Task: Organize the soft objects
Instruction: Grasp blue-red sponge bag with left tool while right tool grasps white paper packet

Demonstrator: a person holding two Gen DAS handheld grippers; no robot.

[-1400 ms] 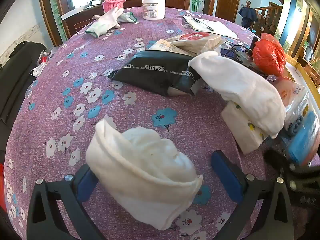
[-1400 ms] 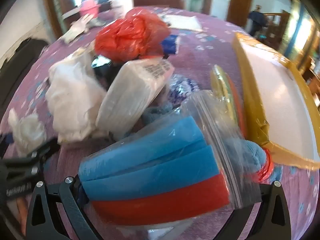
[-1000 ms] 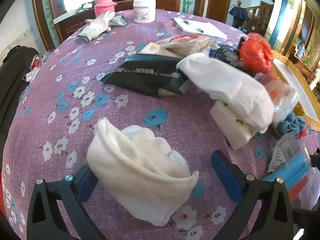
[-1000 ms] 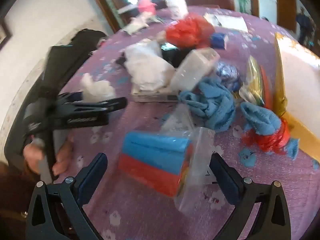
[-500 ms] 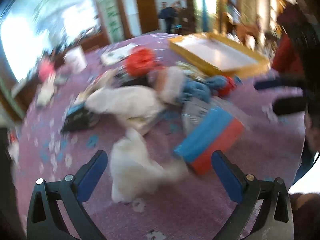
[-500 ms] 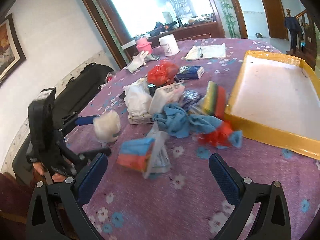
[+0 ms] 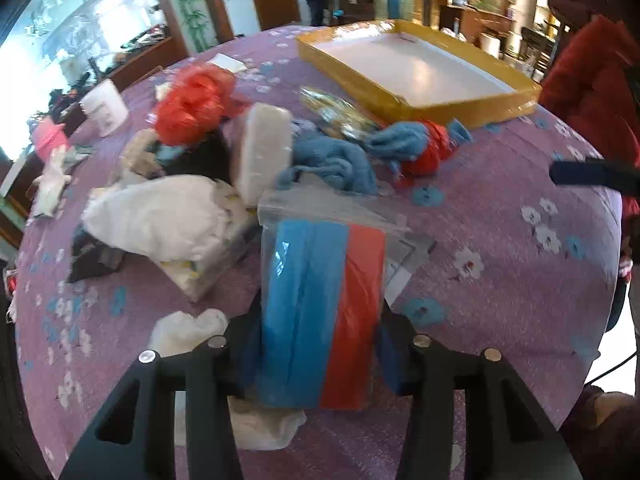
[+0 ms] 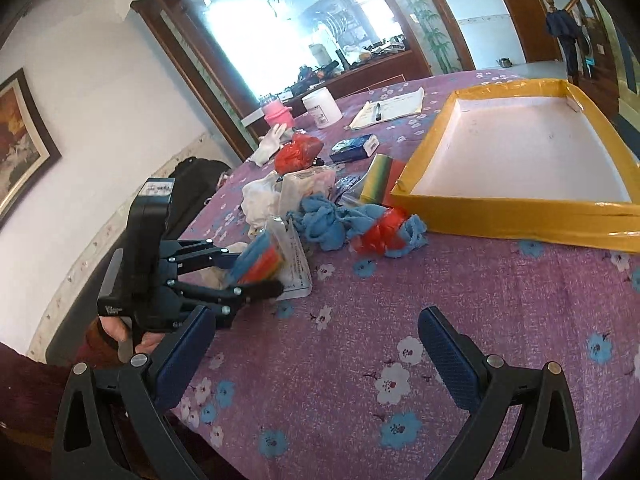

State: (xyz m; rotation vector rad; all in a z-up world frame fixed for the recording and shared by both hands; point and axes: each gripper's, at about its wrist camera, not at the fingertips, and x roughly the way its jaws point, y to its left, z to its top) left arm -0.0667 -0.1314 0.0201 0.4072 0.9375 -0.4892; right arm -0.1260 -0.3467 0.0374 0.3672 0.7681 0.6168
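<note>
Right now the bagged stack of blue and red sponges [image 7: 320, 312] sits between the fingers of the left gripper [image 7: 318, 354], near the table's near edge; the jaws are closing, and their blue pads already lie against both sides of the clear bag. A crumpled white cloth [image 7: 188, 330] lies on the purple flowered tablecloth [image 7: 500, 280] just beside and partly under that gripper.

Farther in, toward the middle of the table, a heap of soft things crowds together: a white bundle [image 7: 160, 216], a white foam block [image 7: 262, 148], blue towels [image 7: 332, 160], and a red plastic bag [image 7: 192, 104]. A second knot of red plastic [image 7: 428, 148] lies among the blue cloth. Beyond the heap, toward the far right edge, a yellow-rimmed tray [image 7: 472, 106] with a white floor stands on the cloth.

From the other side, the right gripper [image 8: 316, 352] hovers over bare tablecloth with jaws wide apart and nothing between them, well apart from the heap. A hand [image 8: 132, 334] grips the handle of the left tool.
</note>
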